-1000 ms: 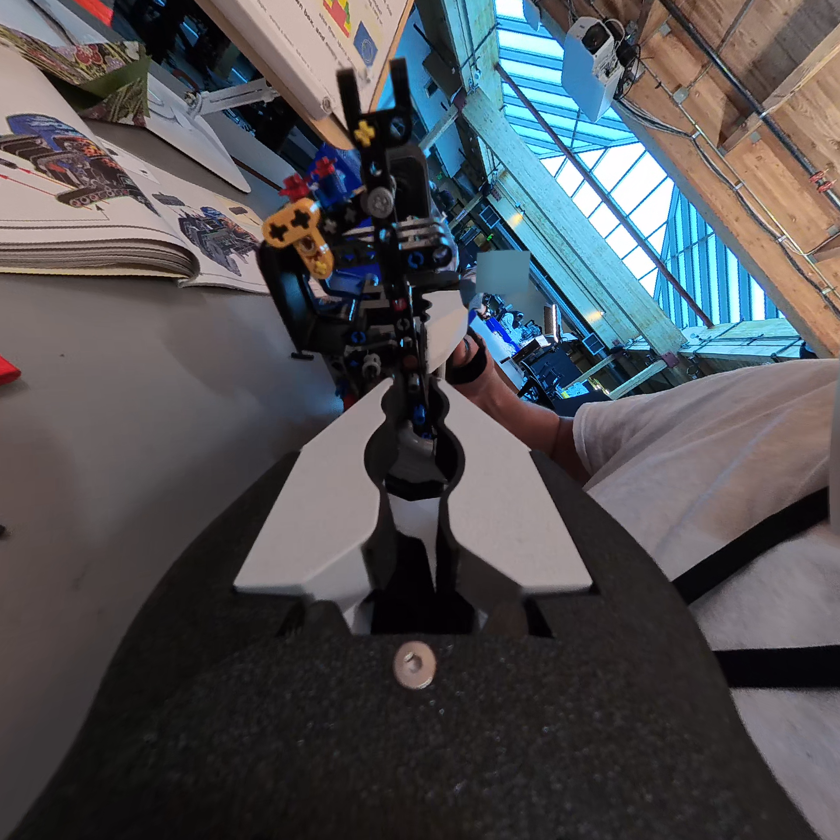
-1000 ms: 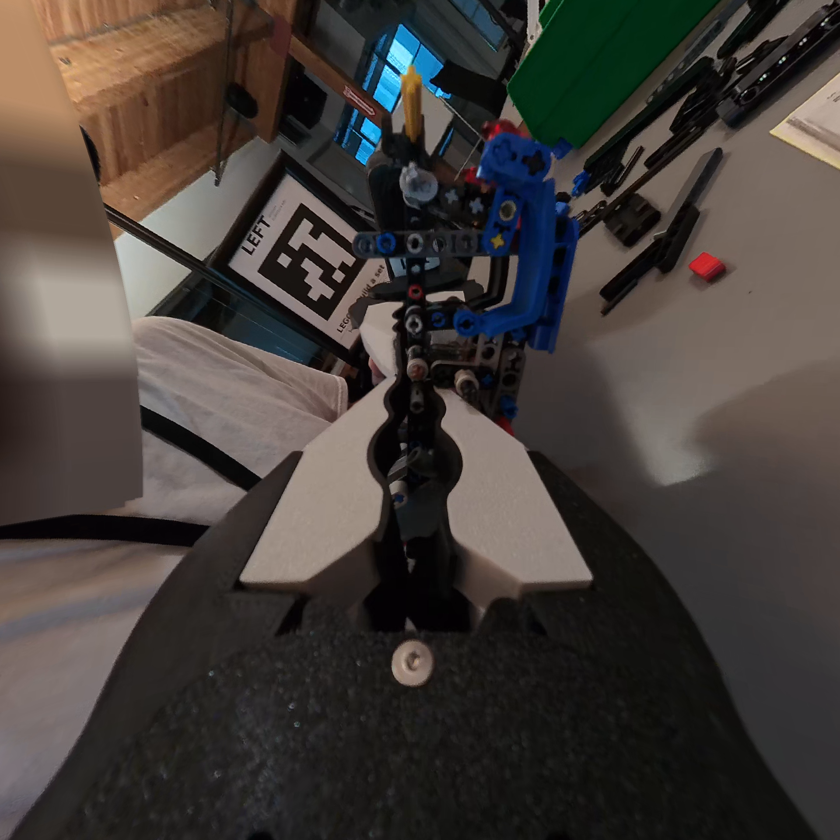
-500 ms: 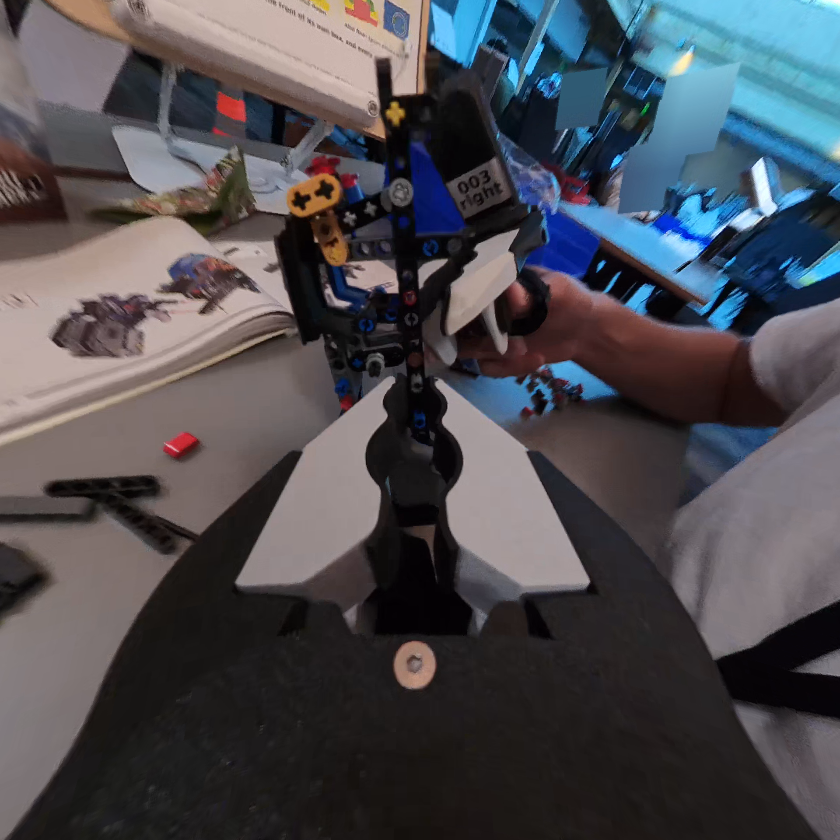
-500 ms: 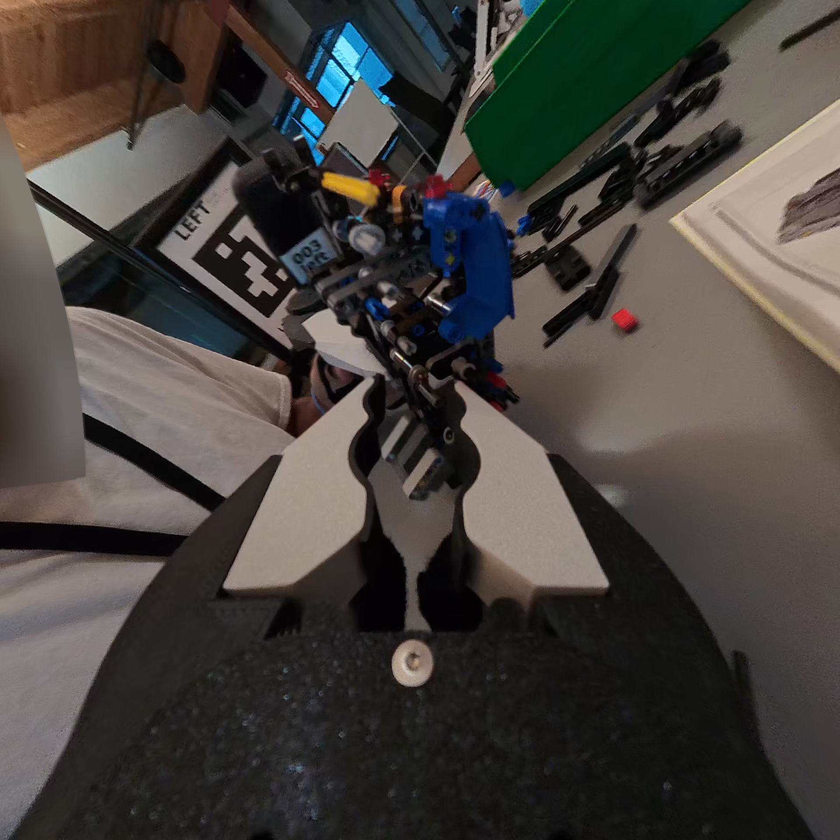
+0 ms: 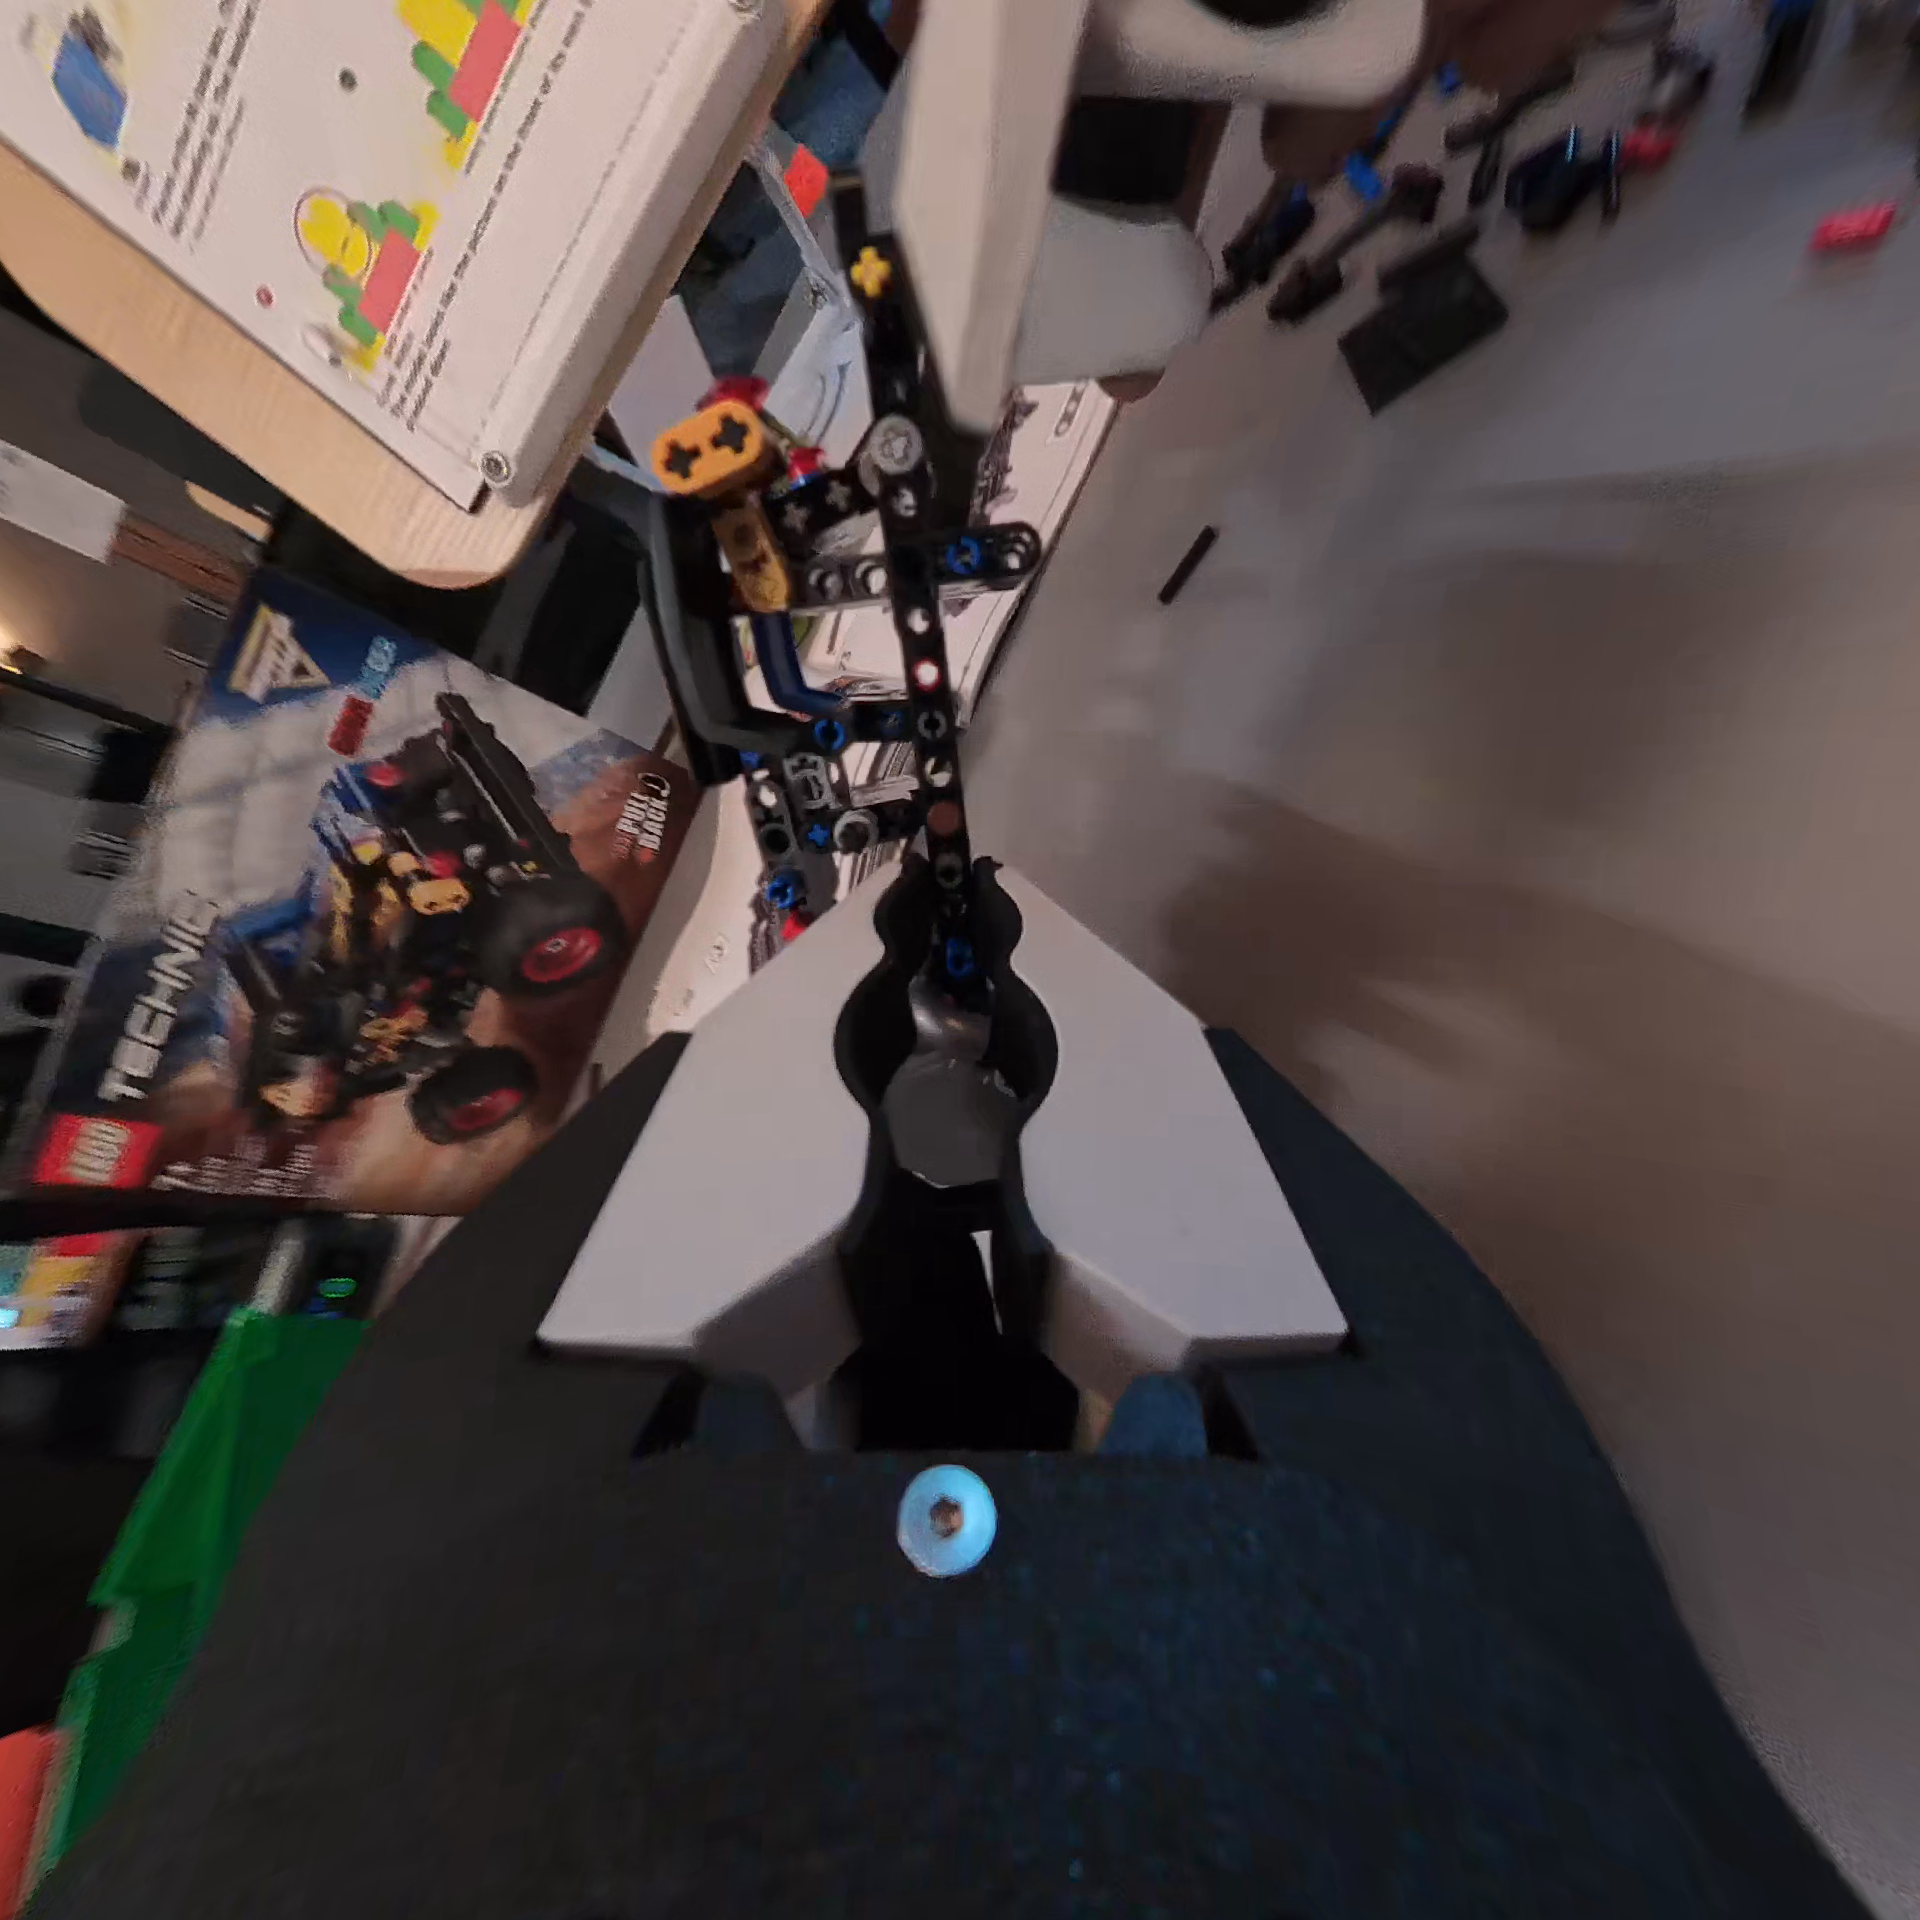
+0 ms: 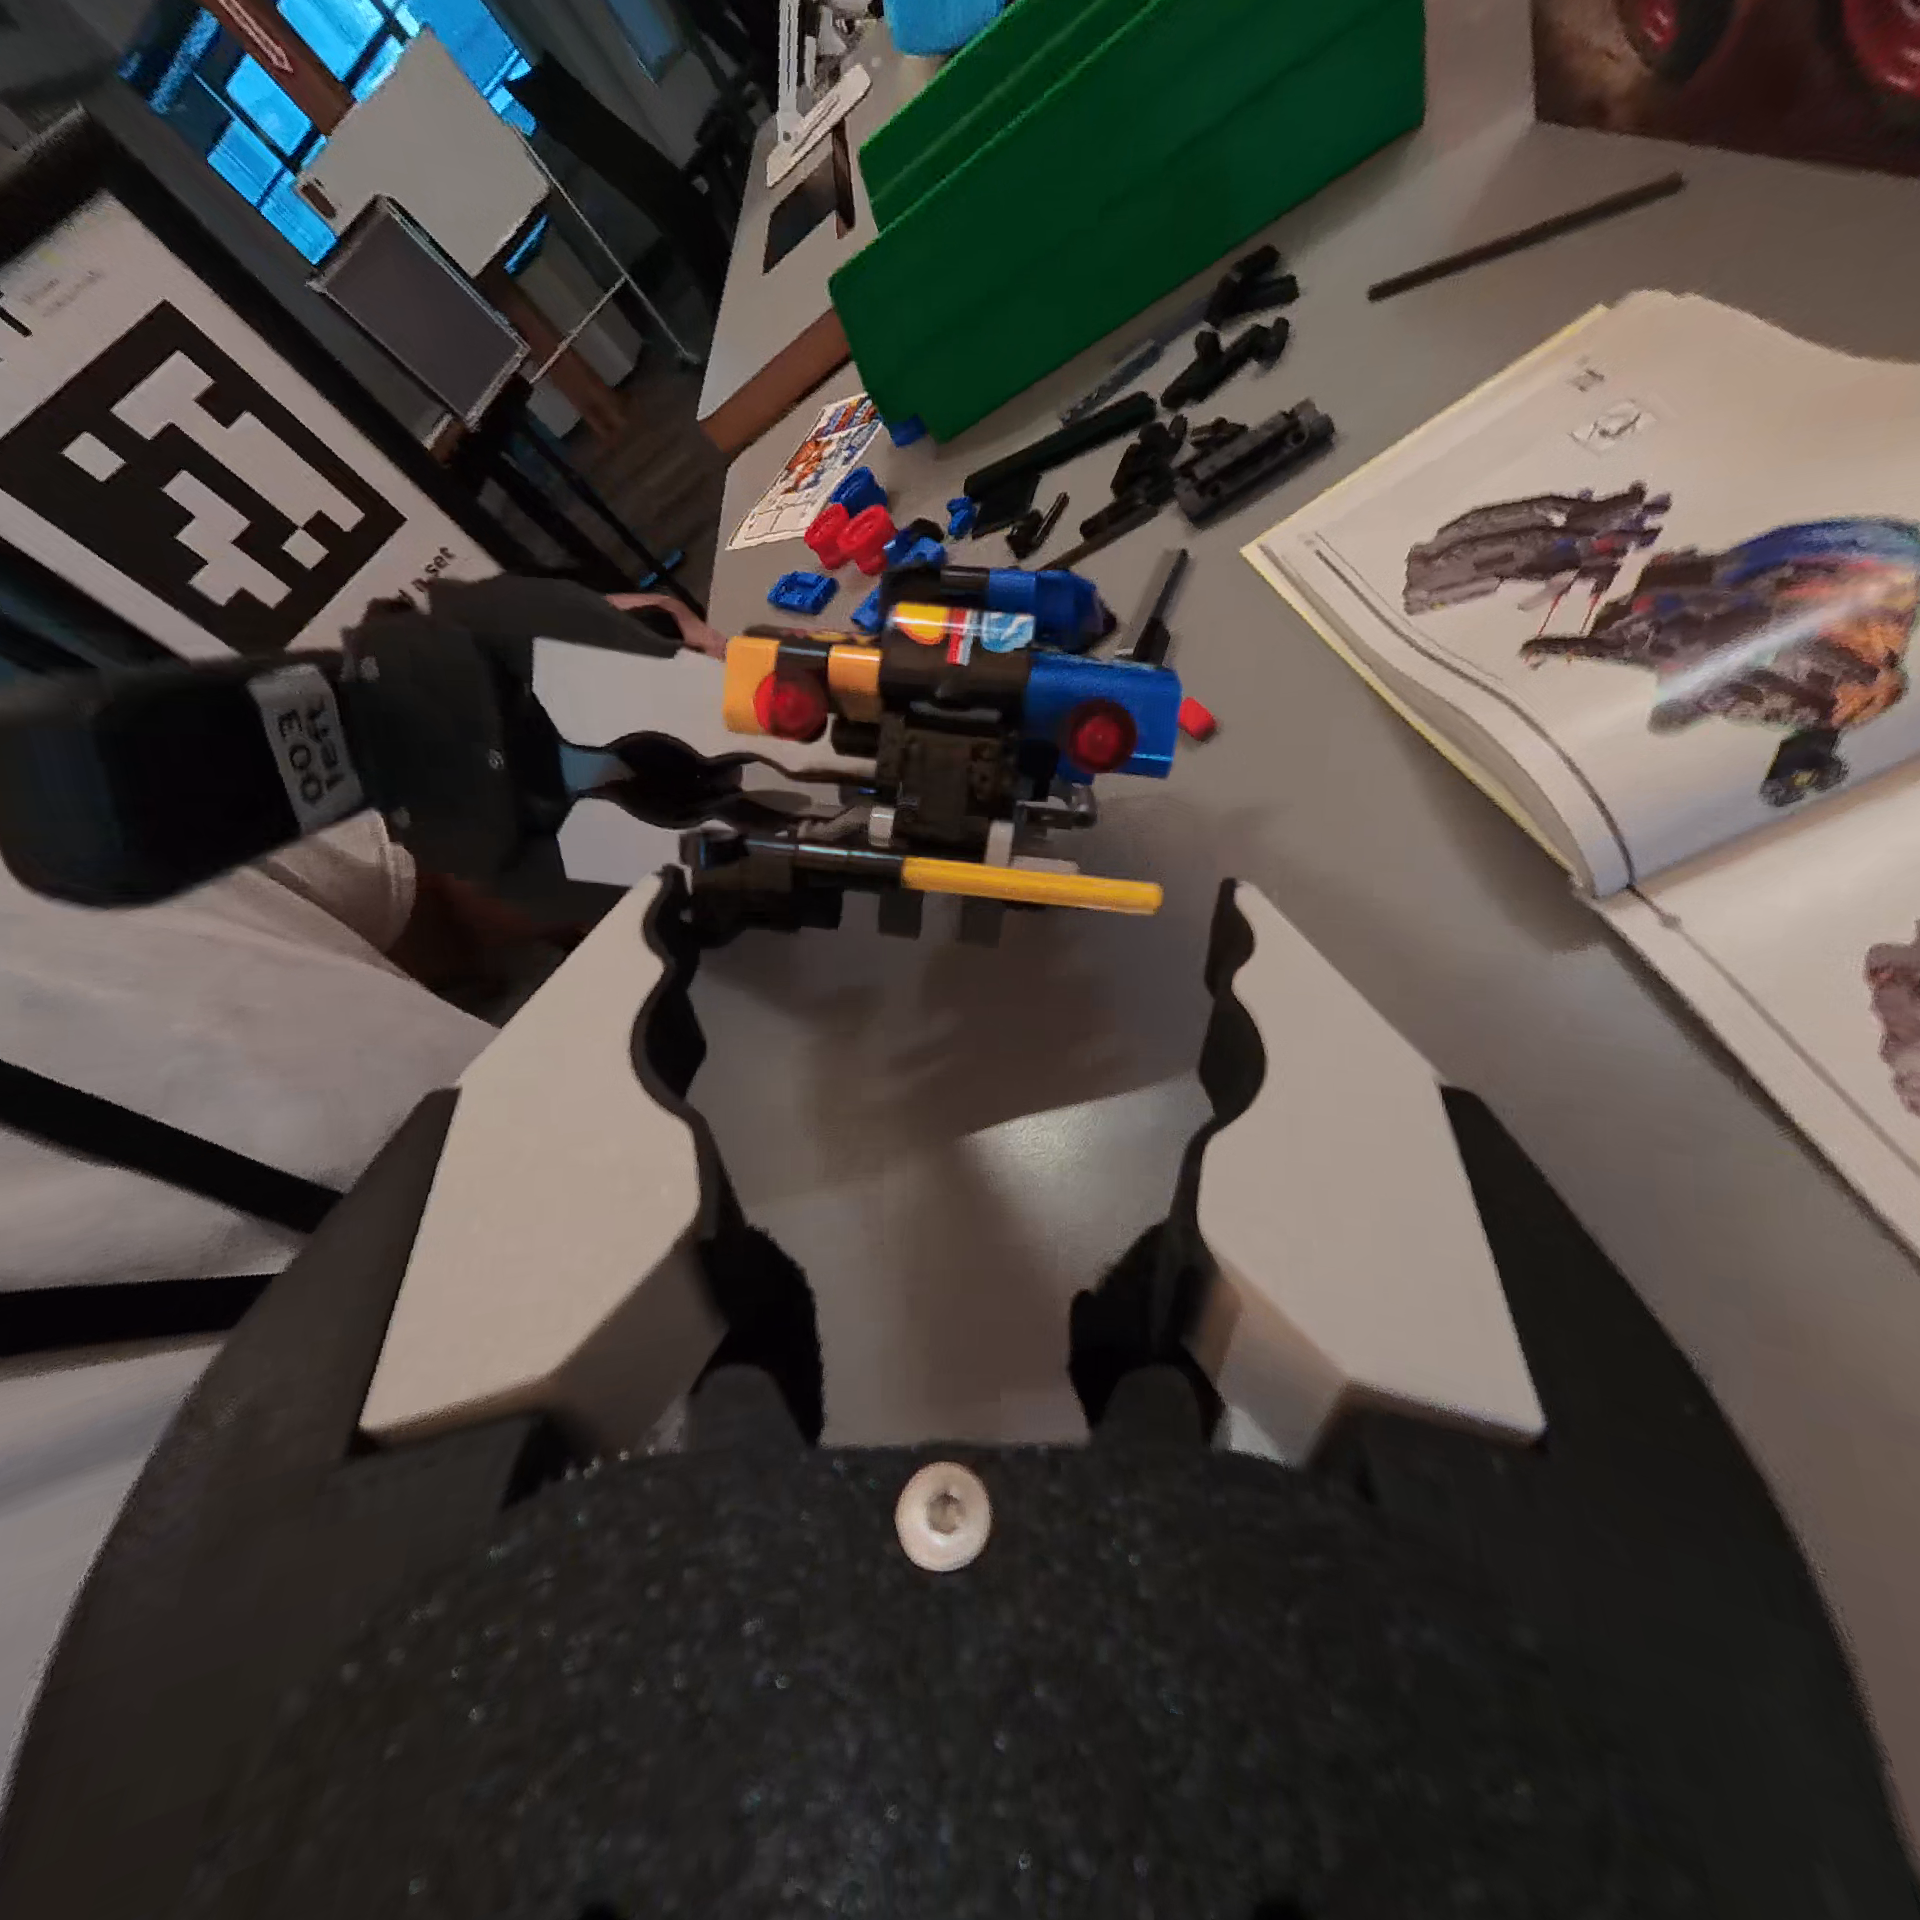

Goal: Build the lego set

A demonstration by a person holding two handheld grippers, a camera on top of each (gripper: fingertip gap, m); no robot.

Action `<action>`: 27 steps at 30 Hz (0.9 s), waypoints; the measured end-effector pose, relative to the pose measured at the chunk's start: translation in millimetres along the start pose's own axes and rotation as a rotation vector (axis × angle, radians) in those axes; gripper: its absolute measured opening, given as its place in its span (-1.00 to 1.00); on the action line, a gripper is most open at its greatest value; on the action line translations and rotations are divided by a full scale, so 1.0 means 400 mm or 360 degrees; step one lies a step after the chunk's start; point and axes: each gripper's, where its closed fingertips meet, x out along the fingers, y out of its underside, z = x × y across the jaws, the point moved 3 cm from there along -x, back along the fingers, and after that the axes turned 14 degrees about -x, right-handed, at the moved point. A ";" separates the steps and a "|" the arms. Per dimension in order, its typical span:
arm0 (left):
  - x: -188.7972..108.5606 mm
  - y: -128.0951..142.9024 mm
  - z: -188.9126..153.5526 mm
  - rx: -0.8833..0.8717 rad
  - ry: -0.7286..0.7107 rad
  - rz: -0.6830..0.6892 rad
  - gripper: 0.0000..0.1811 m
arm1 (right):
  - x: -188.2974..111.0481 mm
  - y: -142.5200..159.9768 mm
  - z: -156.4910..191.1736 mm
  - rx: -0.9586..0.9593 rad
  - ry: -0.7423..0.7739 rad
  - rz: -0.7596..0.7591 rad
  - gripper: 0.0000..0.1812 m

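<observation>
My left gripper [image 5: 948, 883] is shut on the black beam at the lower end of the partly built lego model [image 5: 894, 582], a black frame with yellow, blue and red parts, held above the grey table. In the right wrist view the same model [image 6: 935, 748] hangs from the left gripper [image 6: 717, 779], its yellow axle [image 6: 1029, 885] pointing right. My right gripper [image 6: 951, 914] is open and empty, just in front of the model and not touching it. One finger of the right gripper [image 5: 971, 197] shows beside the model's top in the left wrist view.
An open instruction booklet [image 6: 1621, 623] lies at the right. Loose black parts [image 6: 1174, 457] and blue and red parts [image 6: 852, 540] lie behind the model, next to a green box [image 6: 1122, 208]. The set's box [image 5: 343, 914] stands at the left. Across from one pair of fingers to the other is roughly 6 cm.
My right gripper has opened, let go of the model and drawn back from it. My left gripper has swung round with the model still in it.
</observation>
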 end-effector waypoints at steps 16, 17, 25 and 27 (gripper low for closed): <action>0.052 -0.004 -0.138 0.0780 -0.0209 0.0122 -0.94 | -0.050 0.210 0.018 -0.0253 -0.0177 0.0554 -0.06; 0.052 -0.002 -0.147 0.0859 -0.0228 0.0132 -0.94 | -0.051 0.225 0.021 -0.0288 -0.0187 0.0609 -0.06; 0.061 0.012 -0.199 0.1106 -0.0286 0.0256 -0.93 | -0.092 0.224 0.008 -0.0368 -0.0092 0.0634 0.03; 0.067 0.012 -0.202 0.1063 -0.0288 0.0315 -0.92 | -0.126 0.188 -0.002 -0.0356 -0.0006 0.0544 0.02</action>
